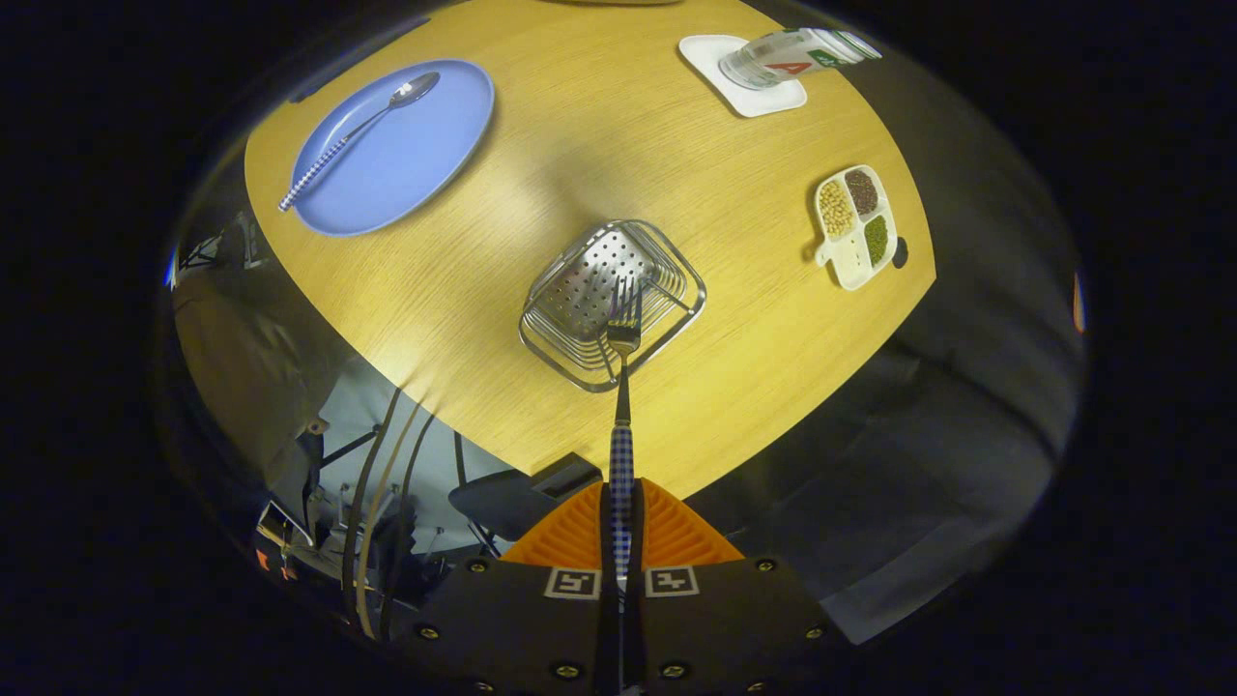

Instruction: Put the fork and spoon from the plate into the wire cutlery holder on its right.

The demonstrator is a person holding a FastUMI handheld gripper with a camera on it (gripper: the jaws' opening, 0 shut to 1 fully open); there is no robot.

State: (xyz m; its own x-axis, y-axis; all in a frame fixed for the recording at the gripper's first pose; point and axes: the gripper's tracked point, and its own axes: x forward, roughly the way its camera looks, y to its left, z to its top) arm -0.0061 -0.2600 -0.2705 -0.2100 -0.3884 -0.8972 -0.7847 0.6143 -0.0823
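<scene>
Claw [619, 522] tight on fork [622, 387], tines over holder [612, 303]

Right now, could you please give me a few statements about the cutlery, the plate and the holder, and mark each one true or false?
1. The gripper is shut on the fork by its handle. True.
2. The spoon already sits in the wire cutlery holder. False: it lies on the blue plate.
3. The fork's tines are over the holder. True.
4. The holder lies tipped on its side. False: it stands upright on the table.
5. A divided dish holds three fillings. True.
</scene>
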